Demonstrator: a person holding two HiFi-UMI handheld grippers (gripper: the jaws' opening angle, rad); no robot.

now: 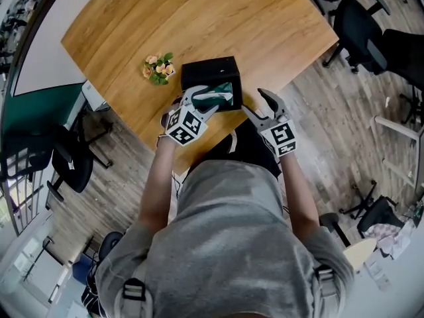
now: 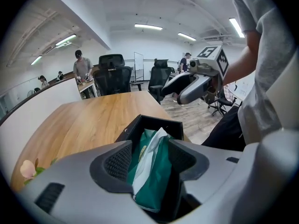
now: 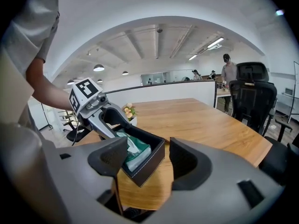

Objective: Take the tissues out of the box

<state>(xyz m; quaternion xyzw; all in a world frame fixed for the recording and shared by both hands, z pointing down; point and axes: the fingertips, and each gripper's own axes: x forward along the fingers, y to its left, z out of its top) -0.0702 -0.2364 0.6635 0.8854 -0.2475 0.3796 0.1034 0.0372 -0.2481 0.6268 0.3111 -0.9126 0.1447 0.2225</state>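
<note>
Wooden table (image 1: 199, 18) carries a black open-topped box (image 1: 209, 67) near its front edge, in which a crumpled green-and-white tissue pack (image 2: 156, 171) sits pinched between the left gripper's (image 1: 211, 99) pads, while the right gripper (image 3: 149, 158) hovers beside it, jaws spread and empty.

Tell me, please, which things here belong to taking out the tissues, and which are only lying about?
For the job:
- tissue pack, gripped by the left hand-held gripper
- black box
- right hand-held gripper, open, near the box

Lying about:
- small flowers beside the box
- office chairs around the table
</note>
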